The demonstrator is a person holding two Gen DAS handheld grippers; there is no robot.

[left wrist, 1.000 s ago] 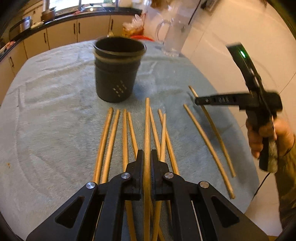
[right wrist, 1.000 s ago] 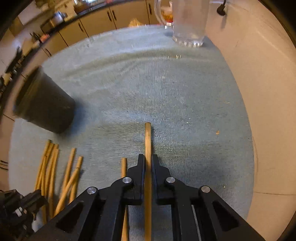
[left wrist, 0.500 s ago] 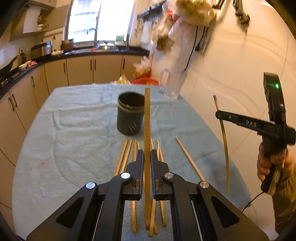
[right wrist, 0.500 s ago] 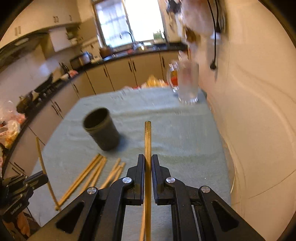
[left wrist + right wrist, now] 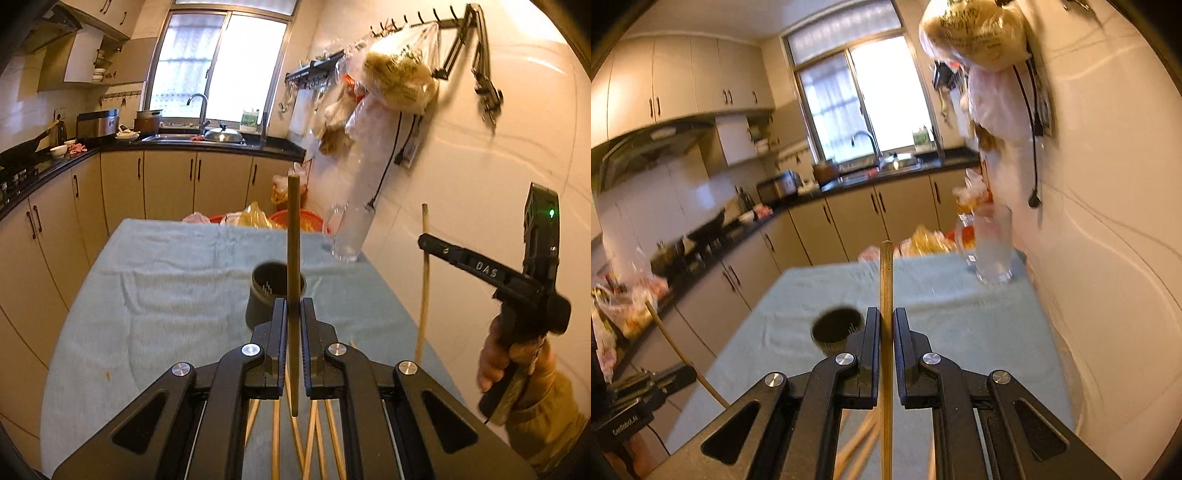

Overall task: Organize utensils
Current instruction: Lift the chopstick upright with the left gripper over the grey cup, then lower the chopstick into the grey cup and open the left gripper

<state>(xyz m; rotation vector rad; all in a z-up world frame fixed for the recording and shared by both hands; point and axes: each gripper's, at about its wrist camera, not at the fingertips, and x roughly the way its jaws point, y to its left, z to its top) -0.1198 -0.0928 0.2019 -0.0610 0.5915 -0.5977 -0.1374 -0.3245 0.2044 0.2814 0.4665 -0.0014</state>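
I have each gripper pinching one chopstick: the left gripper (image 5: 294, 317) clamps a round wooden stick (image 5: 294, 236), the right gripper (image 5: 886, 328) another (image 5: 886, 273), both lifted clear for dropping. The dark perforated holder (image 5: 271, 295) sits at twelve o'clock on the nubby cloth (image 5: 166, 295); spare sticks (image 5: 314, 443) lie below at six.
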